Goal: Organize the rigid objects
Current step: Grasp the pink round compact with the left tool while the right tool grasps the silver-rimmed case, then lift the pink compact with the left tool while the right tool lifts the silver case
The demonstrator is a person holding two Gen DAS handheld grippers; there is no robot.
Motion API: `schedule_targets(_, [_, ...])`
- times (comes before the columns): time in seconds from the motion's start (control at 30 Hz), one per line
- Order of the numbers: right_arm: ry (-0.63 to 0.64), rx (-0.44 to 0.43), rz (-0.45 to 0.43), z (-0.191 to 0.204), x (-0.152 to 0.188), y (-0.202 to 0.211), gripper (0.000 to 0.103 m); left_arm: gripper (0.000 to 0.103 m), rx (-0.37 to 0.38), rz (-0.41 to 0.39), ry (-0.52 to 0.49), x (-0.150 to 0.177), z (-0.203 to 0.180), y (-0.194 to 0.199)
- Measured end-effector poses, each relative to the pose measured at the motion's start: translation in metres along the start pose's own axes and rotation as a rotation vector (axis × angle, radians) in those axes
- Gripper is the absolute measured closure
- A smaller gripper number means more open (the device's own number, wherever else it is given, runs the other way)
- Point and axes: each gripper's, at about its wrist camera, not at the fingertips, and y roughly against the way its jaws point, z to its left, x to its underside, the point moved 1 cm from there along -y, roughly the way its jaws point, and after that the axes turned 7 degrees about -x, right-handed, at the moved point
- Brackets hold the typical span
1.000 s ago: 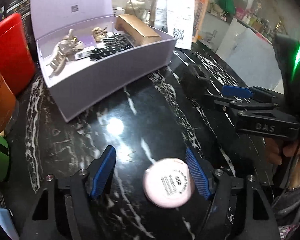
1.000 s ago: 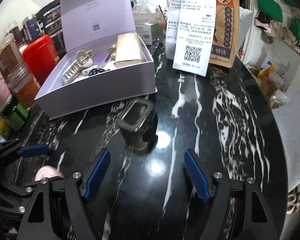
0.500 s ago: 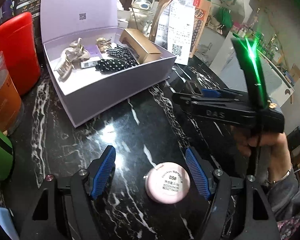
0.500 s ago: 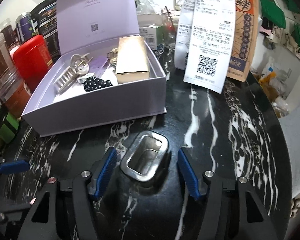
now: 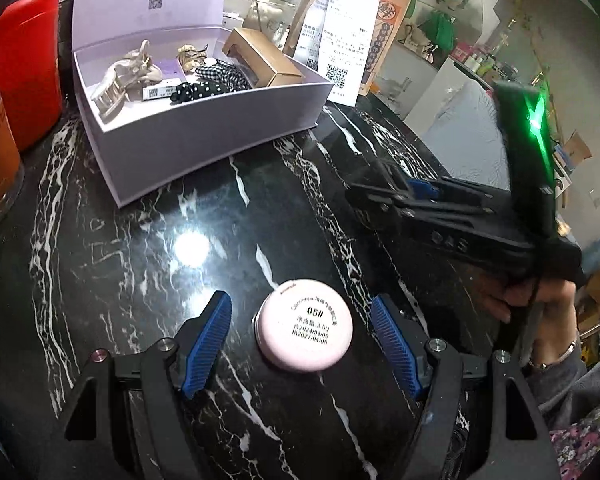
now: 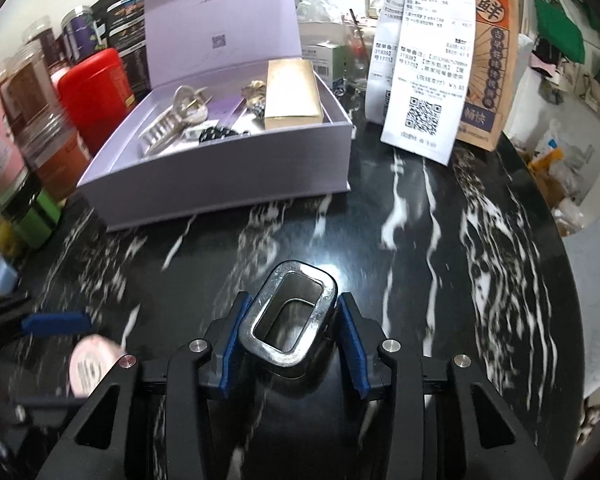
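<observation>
A round pink compact point(image 5: 306, 325) with a printed label lies on the black marble table between the open fingers of my left gripper point(image 5: 300, 332), touching neither pad. My right gripper point(image 6: 292, 334) is shut on a dark rectangular cap with a silver rim point(image 6: 288, 312) and holds it just above the table. The pink compact also shows blurred at the lower left of the right wrist view point(image 6: 90, 366). An open lilac box point(image 6: 236, 176) point(image 5: 204, 136) stands behind, holding a claw clip point(image 5: 120, 80), dotted hair ties and a gold carton point(image 6: 294, 94).
A red canister point(image 6: 94, 100) and several jars stand left of the box. A paper bag with receipts point(image 6: 428, 92) stands behind right. The right gripper's body point(image 5: 460, 220) crosses the right side of the left wrist view. The table edge curves at the right point(image 6: 568, 280).
My right gripper moved forward around the dark cap and closed on it. My left gripper stayed open around the pink compact, which now sits more centred between its fingers.
</observation>
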Motion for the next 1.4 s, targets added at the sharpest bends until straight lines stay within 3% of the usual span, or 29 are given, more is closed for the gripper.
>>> schedule_targets(0.5, [0.013,0.002,0.000,0.023,0.046,0.030,0.060,0.031,-0.112,-0.040,-0.130,0.012,-0.015,-0.001])
schedule_targets(0.63, [-0.024,-0.018,-0.011,0.021,0.050,0.032,0.047,0.031,-0.117,-0.045,-0.131,0.013,-0.015,0.000])
schedule_targets(0.87, [-0.044,-0.006,-0.016,0.019,0.054,0.030,0.041,0.051,-0.119,-0.060,-0.141,0.017,-0.018,0.002])
schedule_targets(1.4, [-0.041,0.002,-0.045,0.019,0.052,0.027,0.040,0.051,-0.151,-0.082,-0.179,0.013,-0.024,-0.004])
